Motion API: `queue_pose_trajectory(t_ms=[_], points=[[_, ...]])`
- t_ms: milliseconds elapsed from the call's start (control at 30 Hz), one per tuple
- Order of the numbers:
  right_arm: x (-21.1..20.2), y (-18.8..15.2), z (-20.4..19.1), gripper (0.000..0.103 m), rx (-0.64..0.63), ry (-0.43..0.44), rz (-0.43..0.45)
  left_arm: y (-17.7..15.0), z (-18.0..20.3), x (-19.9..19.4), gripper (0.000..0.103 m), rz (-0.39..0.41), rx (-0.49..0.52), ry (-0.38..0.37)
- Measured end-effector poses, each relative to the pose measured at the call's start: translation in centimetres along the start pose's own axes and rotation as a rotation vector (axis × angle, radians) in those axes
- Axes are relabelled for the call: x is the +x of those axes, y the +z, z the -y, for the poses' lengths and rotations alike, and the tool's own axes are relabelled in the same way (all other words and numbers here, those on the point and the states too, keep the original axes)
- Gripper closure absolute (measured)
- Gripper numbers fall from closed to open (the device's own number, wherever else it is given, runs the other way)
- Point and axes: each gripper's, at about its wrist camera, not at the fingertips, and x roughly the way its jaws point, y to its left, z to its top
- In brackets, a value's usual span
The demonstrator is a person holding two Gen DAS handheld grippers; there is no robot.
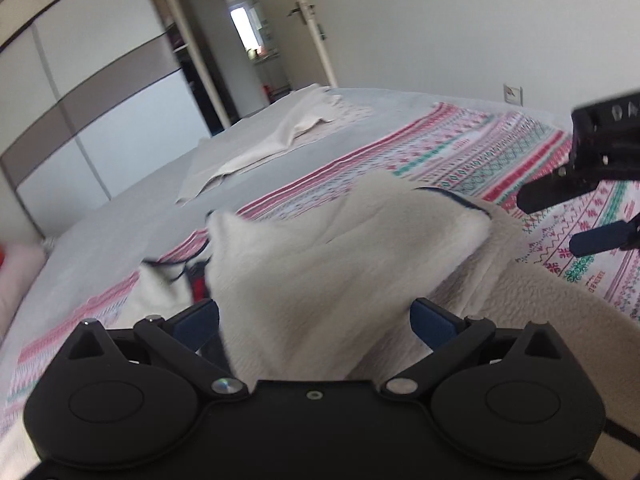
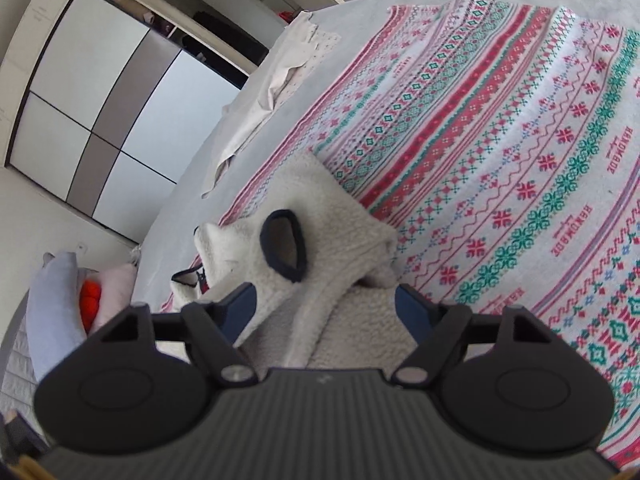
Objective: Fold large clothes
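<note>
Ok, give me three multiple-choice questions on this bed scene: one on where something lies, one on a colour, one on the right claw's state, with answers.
1. Where does the white fleece lie? A on the patterned blanket B on the floor C on a chair
2. What colour is the fleece's trim? A yellow B dark blue C orange
3. How is the right claw? A shut on the fleece B open C shut on a sock
Answers: 1 A, the striped pattern shows around it; 2 B, the cuff edge is navy; 3 B, its pads stand wide apart.
</note>
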Motion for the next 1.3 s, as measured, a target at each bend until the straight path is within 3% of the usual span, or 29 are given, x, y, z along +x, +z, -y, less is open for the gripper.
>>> queue_pose_trajectory(t_ms=[67, 100, 133, 200, 233, 367, 433, 500, 533, 633, 733, 867, 900, 967, 1000, 1033, 1067, 1100, 1233, 1300], points=[[0.1, 0.3, 0.4, 0.026, 0.007, -0.009, 0.005, 0.6, 1.1, 1.4, 0.003, 0.025, 0.024, 0.036], [0.2, 0.4, 0.6, 0.026, 0.007, -0.015, 0.006, 0.7, 1.2, 1.8, 0.024, 0.04, 0.024, 0.054], [0.4, 0.4, 0.8, 0.026, 0.009, -0.02, 0.005, 0.9, 0.9, 2.2, 0.052, 0.044, 0.016, 0.066], [0.7, 0.5, 1.2, 0.026, 0.018, -0.023, -0.002, 1.0, -0.8, 1.6, 0.071, 0.063, -0.092, 0.088], [0.8, 0.5, 1.3, 0.026, 0.019, -0.025, -0.005, 0.8, -2.3, 0.8, 0.074, 0.083, -0.172, 0.106], [1.1, 0.5, 1.4, 0.026, 0.012, -0.047, -0.002, -1.8, -8.4, -3.2, 0.075, 0.125, -0.418, 0.167], [1.2, 0.4, 1.2, 0.026, 0.011, -0.047, -0.004, -4.3, -11.6, -4.5, 0.072, 0.088, -0.521, 0.164], [1.4, 0.2, 1.0, 0.026, 0.005, -0.045, -0.011, -7.3, -14.4, -5.0, 0.067, 0.031, -0.591, 0.103], [1.5, 0.0, 0.8, 0.026, 0.0, -0.046, -0.013, -9.0, -15.8, -4.7, 0.052, -0.016, -0.599, 0.045], [1.6, -0.4, 0.0, 0.026, -0.02, -0.051, -0.02, -13.7, -19.0, -4.0, 0.025, -0.123, -0.666, -0.064], [1.5, -0.9, -1.1, 0.026, -0.061, -0.062, -0.015, -16.9, -21.8, -4.0, 0.016, -0.116, -0.832, -0.082], [1.2, -1.6, -3.2, 0.024, -0.143, -0.081, -0.003, -18.8, -24.2, -2.3, 0.015, -0.145, -1.074, -0.16], [1.1, -1.7, -3.7, 0.023, -0.167, -0.082, 0.0, -18.8, -24.3, -1.8, 0.017, -0.148, -1.092, -0.163], [0.9, -1.9, -4.4, 0.022, -0.204, -0.093, 0.014, -17.9, -23.6, -1.4, 0.036, -0.152, -1.063, -0.132], [0.8, -1.8, -4.6, 0.021, -0.218, -0.105, 0.026, -17.1, -23.1, -1.1, 0.061, -0.16, -1.032, -0.133], [0.6, -1.7, -4.7, 0.021, -0.226, -0.119, 0.042, -16.2, -22.7, -0.9, 0.077, -0.172, -1.001, -0.124], [0.5, -1.6, -4.7, 0.02, -0.228, -0.132, 0.058, -15.0, -22.4, -0.9, 0.085, -0.182, -0.959, -0.101], [0.4, -1.5, -4.5, 0.019, -0.228, -0.141, 0.07, -13.8, -22.2, -1.3, 0.089, -0.171, -0.928, -0.084], [0.6, -0.5, -3.2, 0.018, -0.214, -0.179, 0.085, -10.4, -24.2, -5.1, 0.091, 0.022, -0.896, -0.032], [0.7, 0.1, -2.6, 0.018, -0.193, -0.188, 0.094, -9.7, -25.0, -6.3, 0.092, 0.093, -0.874, 0.068]])
